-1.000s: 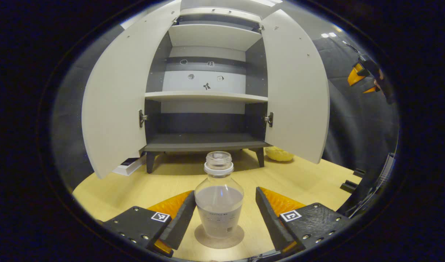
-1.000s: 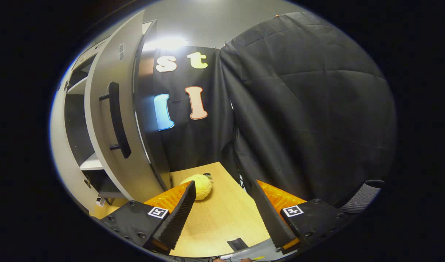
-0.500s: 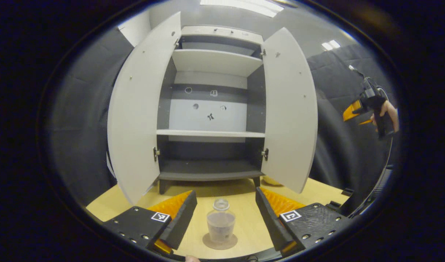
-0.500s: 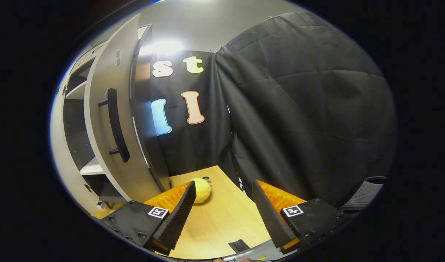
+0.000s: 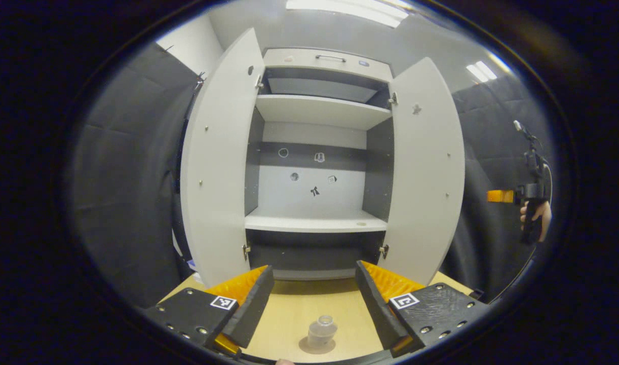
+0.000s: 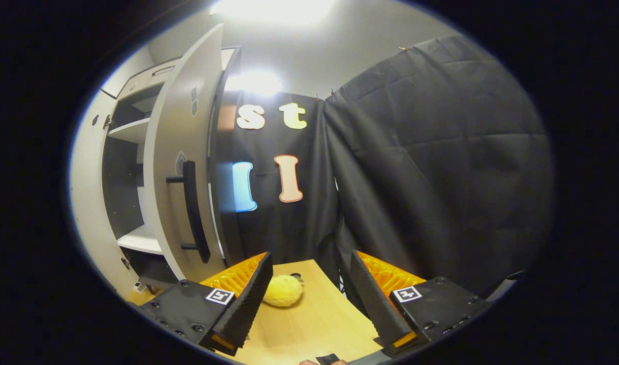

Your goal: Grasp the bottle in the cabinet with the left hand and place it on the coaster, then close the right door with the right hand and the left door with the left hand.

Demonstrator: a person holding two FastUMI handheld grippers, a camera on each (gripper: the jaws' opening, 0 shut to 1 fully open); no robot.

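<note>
Now bottle (image 5: pixel 321 331) upright on coaster (image 5: pixel 316 347)

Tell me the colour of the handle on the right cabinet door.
Black handle, a vertical bar on the pale grey right door; clearest in the right gripper view.

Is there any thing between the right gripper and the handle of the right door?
Nothing visible. The right gripper is open, and the handle on the right door lies up to its left, unobstructed.
</note>
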